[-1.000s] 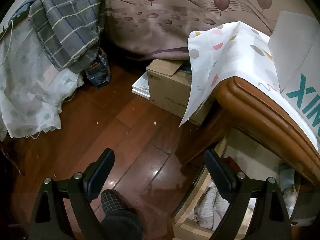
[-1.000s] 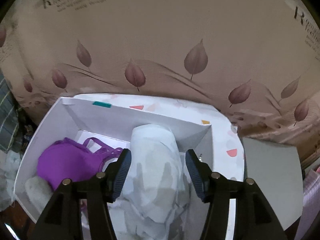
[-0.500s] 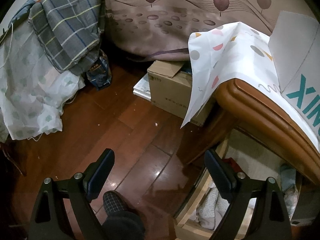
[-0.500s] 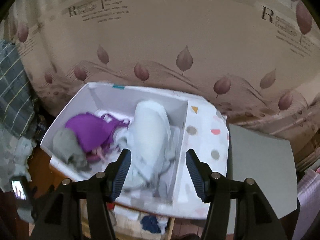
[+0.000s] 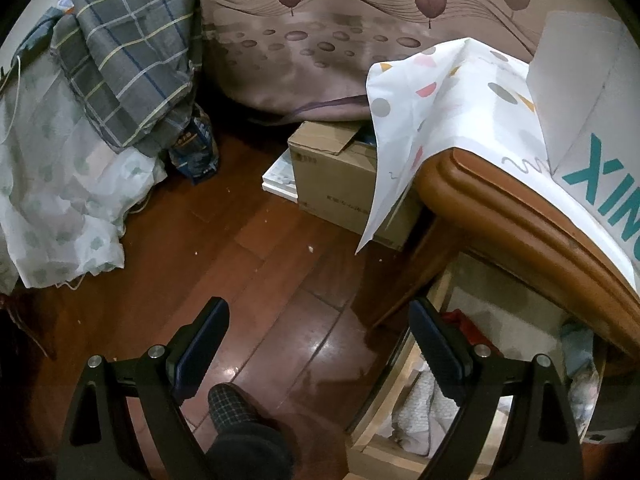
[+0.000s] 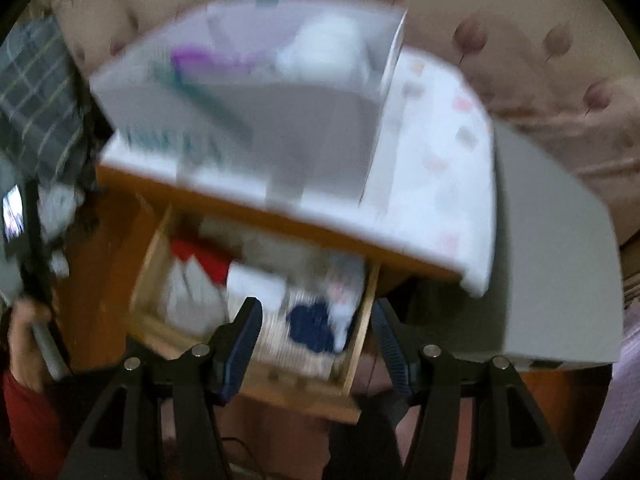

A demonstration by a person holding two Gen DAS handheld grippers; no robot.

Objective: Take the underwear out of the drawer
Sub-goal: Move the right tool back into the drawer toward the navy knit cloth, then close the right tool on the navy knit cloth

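Note:
The wooden drawer (image 6: 148, 268) stands pulled out under the nightstand top, blurred by motion. It holds a red garment (image 6: 200, 260), a navy garment (image 6: 312, 328) and pale folded pieces. My right gripper (image 6: 316, 306) hangs open above the drawer's front half, with nothing between its fingers. On the nightstand sits a white box (image 6: 240, 140) with a purple garment (image 6: 200, 58) and a white garment (image 6: 328, 48) inside. My left gripper (image 5: 318, 308) is open and empty over the wood floor, its right finger over the drawer's left rim (image 5: 400, 360). White knit fabric (image 5: 420, 412) shows inside.
A cardboard box (image 5: 332, 184) stands on the floor beside the nightstand. A plaid blanket (image 5: 132, 48) and pale cloth hang at the left. A slippered foot (image 5: 232, 404) is below my left gripper. A grey board (image 6: 552, 260) lies right of the white box.
My right gripper has drawn back and down from the white box to above the open drawer; the white garment stays in the box. The left gripper has not moved.

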